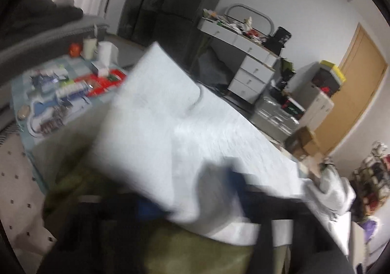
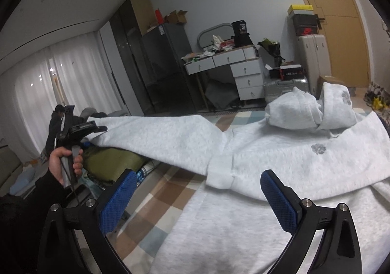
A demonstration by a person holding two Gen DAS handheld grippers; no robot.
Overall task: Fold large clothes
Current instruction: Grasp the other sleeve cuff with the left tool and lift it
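Observation:
A light grey hoodie lies on a checked bedspread, hood at the far right. Its sleeve stretches out to the left. My left gripper is shut on the sleeve's cuff and holds it lifted off the bed. In the blurred left wrist view the sleeve fills the middle and the gripper pinches it. My right gripper is open and empty, hovering over the hoodie's lower body with its blue pads wide apart.
An olive green cushion lies at the bed's left edge under the sleeve. Beyond the bed stand a dark fridge, a white desk with drawers, suitcases and a wooden door. A cluttered low table shows at left.

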